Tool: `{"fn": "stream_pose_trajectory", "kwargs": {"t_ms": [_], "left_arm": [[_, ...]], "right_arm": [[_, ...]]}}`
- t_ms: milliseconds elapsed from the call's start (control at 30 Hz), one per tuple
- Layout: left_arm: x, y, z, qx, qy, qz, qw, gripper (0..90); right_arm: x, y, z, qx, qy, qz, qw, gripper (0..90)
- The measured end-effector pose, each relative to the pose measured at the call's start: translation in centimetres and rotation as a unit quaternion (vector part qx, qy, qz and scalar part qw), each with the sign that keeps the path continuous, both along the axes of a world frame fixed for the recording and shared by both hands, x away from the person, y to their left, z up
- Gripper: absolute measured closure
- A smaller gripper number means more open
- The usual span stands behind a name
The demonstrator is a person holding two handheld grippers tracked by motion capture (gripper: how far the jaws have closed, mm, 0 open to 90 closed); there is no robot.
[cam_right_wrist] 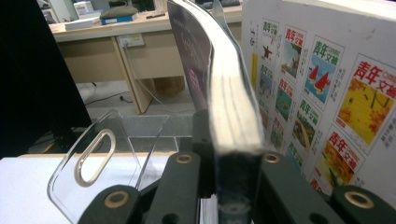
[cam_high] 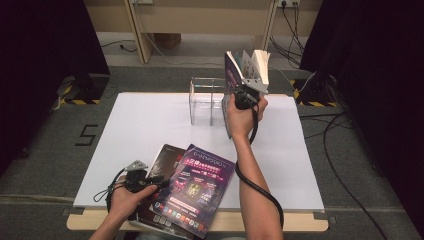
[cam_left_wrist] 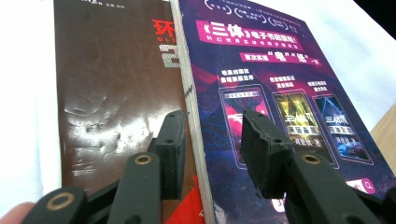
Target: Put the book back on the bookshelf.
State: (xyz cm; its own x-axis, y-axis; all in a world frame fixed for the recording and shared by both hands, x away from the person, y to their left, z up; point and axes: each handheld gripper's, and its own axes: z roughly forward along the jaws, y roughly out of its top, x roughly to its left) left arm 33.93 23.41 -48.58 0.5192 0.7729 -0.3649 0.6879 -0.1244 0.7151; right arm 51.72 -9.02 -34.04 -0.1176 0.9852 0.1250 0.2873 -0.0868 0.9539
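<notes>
The right gripper (cam_high: 248, 89) is up in the air over the far side of the table (cam_high: 145, 125), its jaws clamped tight on the bottom edge of a book (cam_right_wrist: 233, 112) that stands upright between them, just beside the clear plastic holder (cam_high: 206, 100). Near the front edge, the left gripper (cam_left_wrist: 212, 140) rests low, jaws partly apart, straddling the spine edge of the purple magazine (cam_left_wrist: 280, 84), which lies atop a brown one (cam_left_wrist: 116, 84).
</notes>
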Motion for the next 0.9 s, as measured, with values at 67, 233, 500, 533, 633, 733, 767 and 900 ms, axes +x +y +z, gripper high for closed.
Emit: {"fn": "stream_pose_trajectory", "kwargs": {"t_ms": [67,233,500,533,633,733,767,900], "left_arm": [[0.0,0.0,0.0,0.000,0.000,0.000,1.0000,60.1],[0.0,0.0,0.0,0.001,0.000,-0.001,1.0000,60.1],[-0.1,-0.1,0.0,0.001,0.000,-0.001,1.0000,60.1],[-0.1,-0.1,0.0,0.002,0.000,-0.001,1.0000,60.1],[-0.1,-0.2,-0.1,0.003,0.001,-0.004,1.0000,60.2],[-0.1,-0.2,-0.1,0.002,0.000,-0.004,1.0000,60.2],[-0.1,-0.2,-0.1,0.003,0.000,-0.004,1.0000,60.2],[-0.1,-0.3,-0.1,0.002,0.001,-0.003,1.0000,60.1]], "right_arm": [[0.3,0.0,-0.2,0.002,0.001,-0.002,1.0000,84.6],[0.3,0.1,-0.4,0.000,-0.005,-0.005,1.0000,84.4],[0.1,0.0,-0.5,0.000,-0.002,-0.002,1.0000,80.1],[0.1,0.0,-0.5,0.000,-0.002,-0.002,1.0000,80.1],[0.0,-0.1,-0.5,0.000,0.007,0.002,1.0000,76.9],[-0.2,-0.2,-0.8,0.002,0.017,0.006,0.9998,74.1],[-0.3,-0.2,-0.9,0.005,0.019,0.007,0.9998,73.7],[-0.5,-0.4,-1.5,0.014,0.034,0.011,0.9993,73.4]]}}
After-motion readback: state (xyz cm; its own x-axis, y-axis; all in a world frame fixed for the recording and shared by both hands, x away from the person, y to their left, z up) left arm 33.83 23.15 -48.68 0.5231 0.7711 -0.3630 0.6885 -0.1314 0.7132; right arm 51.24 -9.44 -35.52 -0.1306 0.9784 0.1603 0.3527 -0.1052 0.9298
